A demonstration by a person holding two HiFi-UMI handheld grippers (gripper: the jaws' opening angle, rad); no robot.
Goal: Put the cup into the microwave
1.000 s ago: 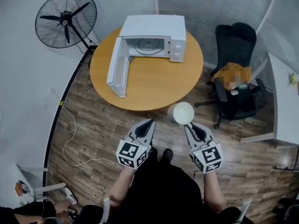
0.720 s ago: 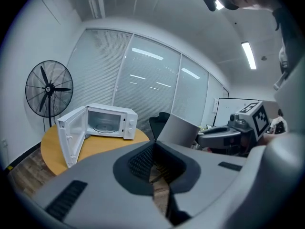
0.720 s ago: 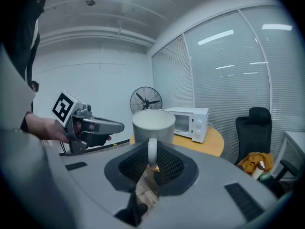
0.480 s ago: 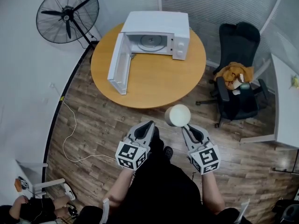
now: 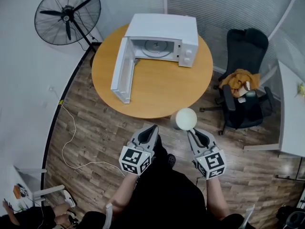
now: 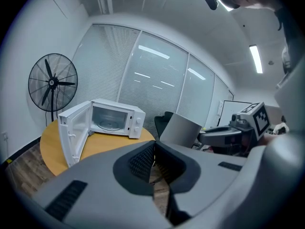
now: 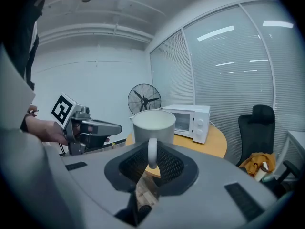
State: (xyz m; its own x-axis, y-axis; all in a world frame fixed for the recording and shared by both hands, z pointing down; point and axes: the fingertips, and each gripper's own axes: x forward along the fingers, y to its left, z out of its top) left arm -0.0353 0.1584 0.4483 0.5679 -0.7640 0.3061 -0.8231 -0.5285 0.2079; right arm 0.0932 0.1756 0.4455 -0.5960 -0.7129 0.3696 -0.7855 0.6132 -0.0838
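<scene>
1. Gripping the white cup [image 5: 185,119] [image 7: 153,123] by its handle, the right hand-held gripper [image 5: 191,132] [image 7: 151,165] held it upright above the wooden floor [image 5: 95,142], just short of the round surface's [image 5: 162,92] near edge.
2. The left hand-held gripper [image 5: 152,129] [image 6: 152,157] hung beside it with its jaws closed together and nothing between them.
3. The white microwave [image 5: 164,26] [image 6: 116,118] stood at the far side of the surface, well apart from the cup, its door [image 5: 121,76] swung wide open and the turntable [image 5: 157,48] inside visible.

cup [image 5: 185,119] 1 | microwave [image 5: 164,25] 1 | table [image 5: 157,89] 1 | fan [image 5: 67,19] 1 | chair [image 5: 245,44] 1 | desk [image 5: 291,104] probably 1
</scene>
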